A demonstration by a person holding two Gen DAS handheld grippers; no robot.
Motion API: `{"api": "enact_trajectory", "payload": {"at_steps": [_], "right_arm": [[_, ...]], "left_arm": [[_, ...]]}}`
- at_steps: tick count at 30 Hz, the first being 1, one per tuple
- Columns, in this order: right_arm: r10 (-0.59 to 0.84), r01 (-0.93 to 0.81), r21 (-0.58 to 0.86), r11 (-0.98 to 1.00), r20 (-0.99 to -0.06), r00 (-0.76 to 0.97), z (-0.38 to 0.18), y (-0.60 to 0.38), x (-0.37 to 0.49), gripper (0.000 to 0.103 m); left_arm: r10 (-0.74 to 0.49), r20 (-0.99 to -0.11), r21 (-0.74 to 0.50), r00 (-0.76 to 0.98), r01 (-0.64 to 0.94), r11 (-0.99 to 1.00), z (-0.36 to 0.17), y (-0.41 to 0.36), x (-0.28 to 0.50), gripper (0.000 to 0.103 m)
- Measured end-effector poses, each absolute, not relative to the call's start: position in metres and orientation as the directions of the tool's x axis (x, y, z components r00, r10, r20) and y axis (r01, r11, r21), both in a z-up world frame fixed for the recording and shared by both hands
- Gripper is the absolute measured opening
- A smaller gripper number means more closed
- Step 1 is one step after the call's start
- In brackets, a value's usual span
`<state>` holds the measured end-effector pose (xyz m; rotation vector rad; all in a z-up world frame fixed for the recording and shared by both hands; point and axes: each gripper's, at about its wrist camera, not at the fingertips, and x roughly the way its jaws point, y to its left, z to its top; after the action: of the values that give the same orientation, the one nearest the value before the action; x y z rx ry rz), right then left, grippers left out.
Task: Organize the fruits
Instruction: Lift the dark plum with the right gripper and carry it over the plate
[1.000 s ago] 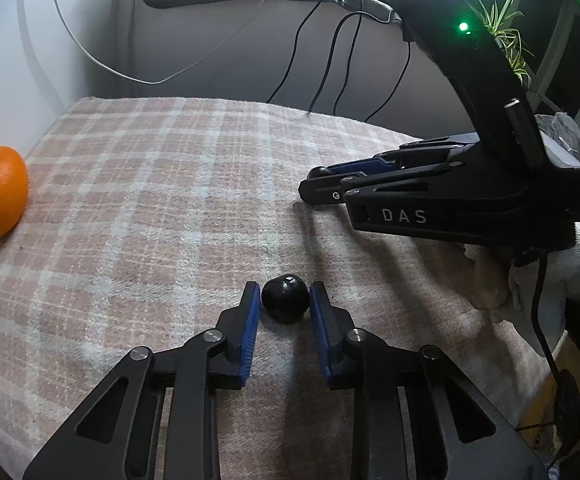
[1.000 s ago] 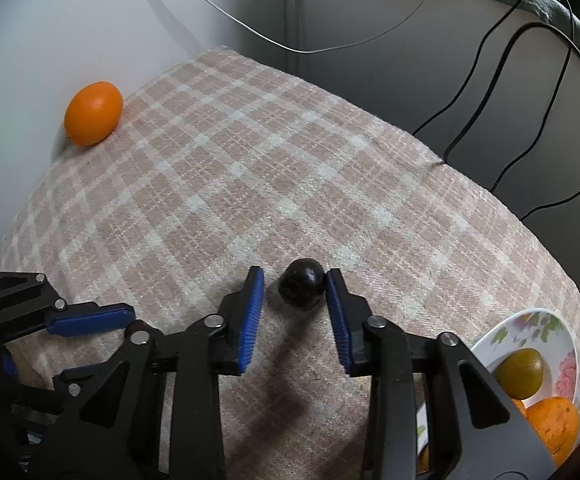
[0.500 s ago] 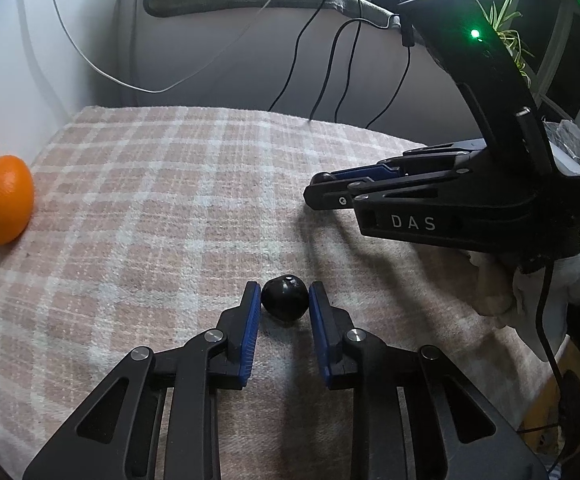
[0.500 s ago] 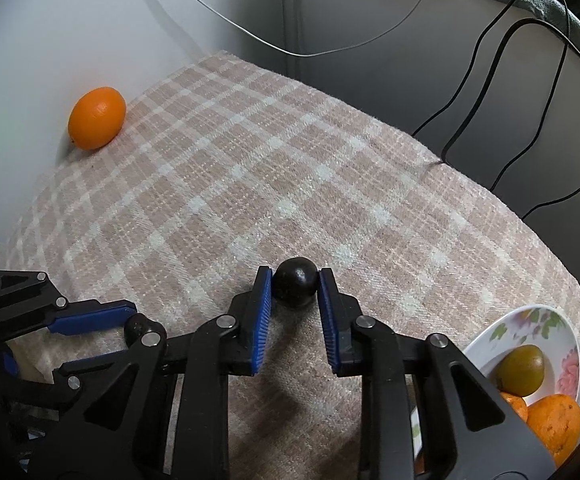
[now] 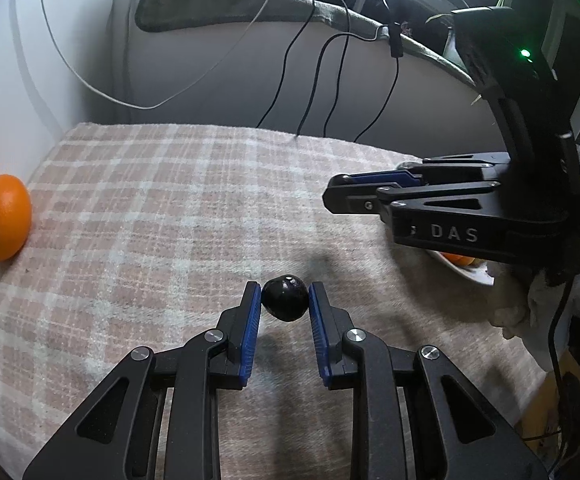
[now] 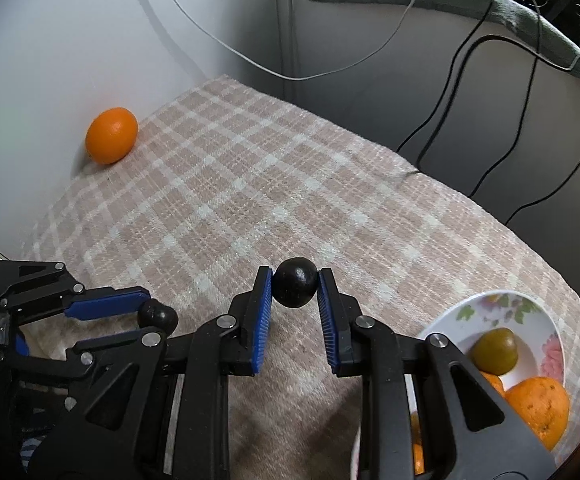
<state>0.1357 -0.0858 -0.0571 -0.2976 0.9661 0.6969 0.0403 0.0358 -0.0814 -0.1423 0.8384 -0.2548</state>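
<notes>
**Two dark fruits gripped, the plate lies to the right of our right tongs**

We hold a small dark fruit in each pair of tongs. Our right gripper (image 6: 294, 289) has its blue pads pressed on both sides of a round dark fruit (image 6: 294, 288), which sits at the very tips and looks lifted clear of the checked cloth (image 6: 250, 184), judging by the shadow beneath. Our left gripper (image 5: 284, 300) clamps a second dark fruit (image 5: 284, 298) in the same way, near the pad tips; from the right wrist view we see that fruit (image 6: 158, 315) pinched between the left fingers, low and to the left of our right tongs.

Outward from the right tongs, the flowered plate (image 6: 529, 312) lies just to their right and a little behind the tips. It already holds a greenish fruit (image 6: 494, 351) and an orange fruit (image 6: 537, 408). We judge the right hand much the nearer to it; the left hand must cross over, since from the left tongs the plate (image 5: 469, 276) shows only as a sliver beyond the right gripper's body.

Well apart, far ahead and left of both tongs, a lone orange (image 6: 111, 141) rests against the wall, long axis roughly along it. It remains to collect.
</notes>
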Motion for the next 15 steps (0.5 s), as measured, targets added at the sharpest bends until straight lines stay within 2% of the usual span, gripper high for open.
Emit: {"api": "enact_trajectory", "payload": {"at_steps": [15], "right_arm": [[0.406,-0.599,0.064,0.798,-0.793,0.455,-0.028,-0.154,0.135,0.024]], "left_arm": [[-0.336,-0.689,-0.238,0.643,0.236,0.942,-0.068,-0.002,0.057,0.023]]}}
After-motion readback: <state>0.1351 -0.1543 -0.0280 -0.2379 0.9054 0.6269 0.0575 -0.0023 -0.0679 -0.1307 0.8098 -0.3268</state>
